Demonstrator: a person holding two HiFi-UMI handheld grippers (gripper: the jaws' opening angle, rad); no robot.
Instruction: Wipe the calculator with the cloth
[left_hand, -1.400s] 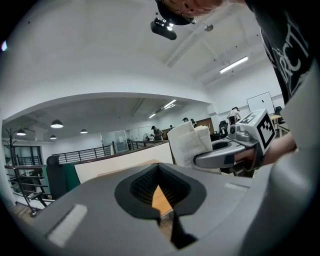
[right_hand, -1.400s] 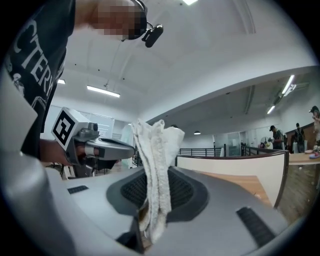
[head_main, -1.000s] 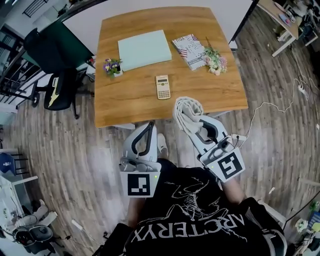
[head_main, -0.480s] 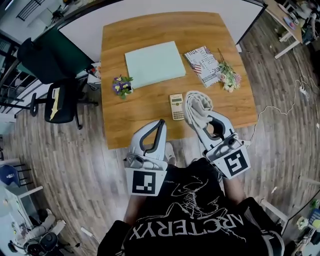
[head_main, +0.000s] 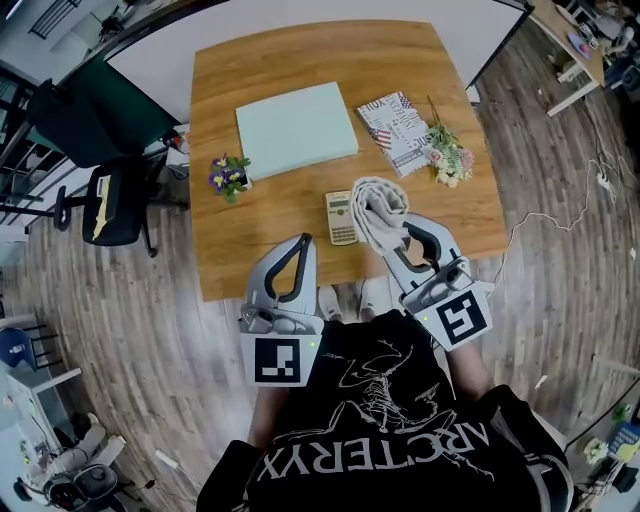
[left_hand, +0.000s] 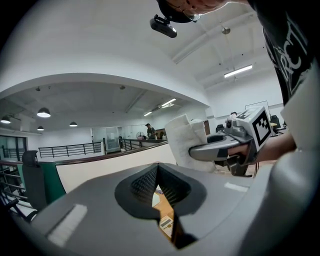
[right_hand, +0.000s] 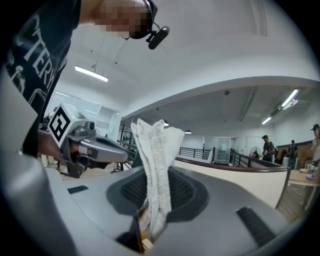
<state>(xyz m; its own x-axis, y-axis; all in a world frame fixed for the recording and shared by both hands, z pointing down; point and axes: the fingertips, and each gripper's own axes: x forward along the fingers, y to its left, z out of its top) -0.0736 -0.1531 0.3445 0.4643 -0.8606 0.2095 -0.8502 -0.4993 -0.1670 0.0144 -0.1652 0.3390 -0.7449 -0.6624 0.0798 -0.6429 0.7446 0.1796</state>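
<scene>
A small beige calculator (head_main: 341, 217) lies on the wooden table (head_main: 270, 235) near its front edge. My right gripper (head_main: 386, 232) is shut on a white cloth (head_main: 378, 207), which hangs bunched just right of the calculator, touching or nearly touching it. In the right gripper view the cloth (right_hand: 156, 162) stands up between the jaws. My left gripper (head_main: 302, 243) is shut and holds nothing, with its tip over the table's front edge left of the calculator. Through its narrow jaw slit a piece of the calculator (left_hand: 165, 223) shows. The cloth (left_hand: 184, 141) also appears there, to the right.
On the table lie a pale green board (head_main: 296, 118), a printed booklet (head_main: 394, 118), a small pot of purple flowers (head_main: 224, 176) and a bouquet (head_main: 449, 156). A black office chair (head_main: 112, 200) stands left of the table. A cable (head_main: 560, 215) runs across the floor on the right.
Both grippers have moved forward to the table's front edge. The cloth in the right gripper, which was short of the table, now hangs over it beside the calculator.
</scene>
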